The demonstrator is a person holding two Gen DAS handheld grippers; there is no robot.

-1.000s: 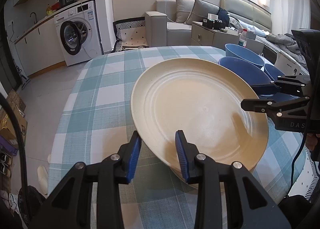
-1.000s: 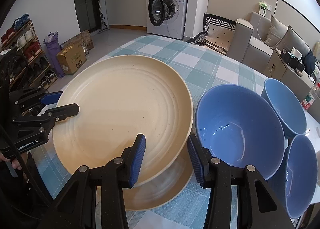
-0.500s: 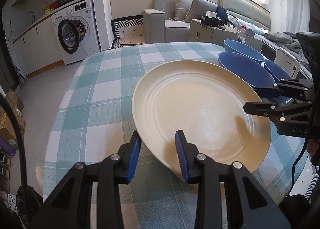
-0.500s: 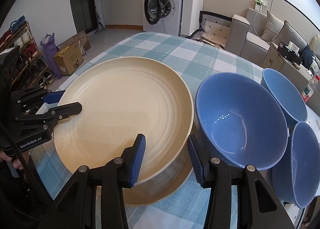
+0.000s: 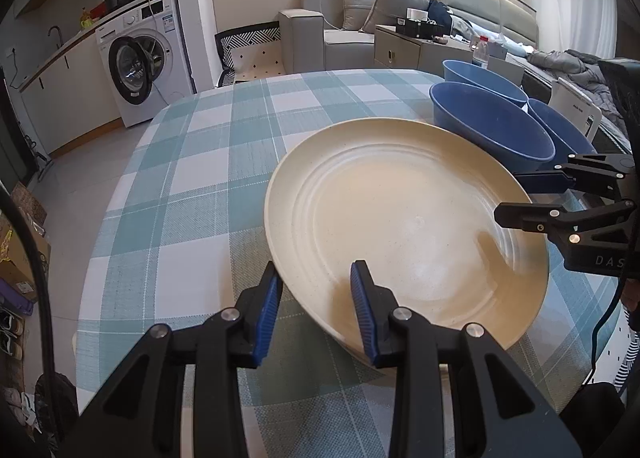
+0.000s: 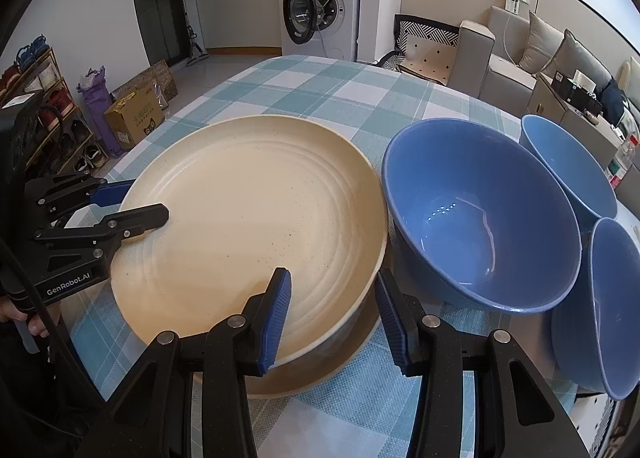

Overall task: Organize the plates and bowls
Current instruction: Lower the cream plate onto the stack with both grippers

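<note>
A large cream plate (image 5: 400,217) lies on a second cream plate (image 6: 320,374) on the checked tablecloth. It also shows in the right wrist view (image 6: 248,217). My left gripper (image 5: 316,298) straddles the plate's near-left rim with its jaws apart. My right gripper (image 6: 330,314) straddles the opposite rim, also with jaws apart. Three blue bowls stand right of the plates: a big one (image 6: 480,213), one behind it (image 6: 568,169) and one at the table's edge (image 6: 608,306).
The round table (image 5: 192,161) has a teal and white checked cloth. A washing machine (image 5: 140,65), a sofa (image 5: 352,29) and a low cabinet (image 5: 420,49) stand beyond it. A shoe rack (image 6: 48,117) and a cardboard box (image 6: 136,117) are on the floor.
The top plate has come down and now sits lower over the plate beneath. Both grippers have sunk with it and stay around its rim.
</note>
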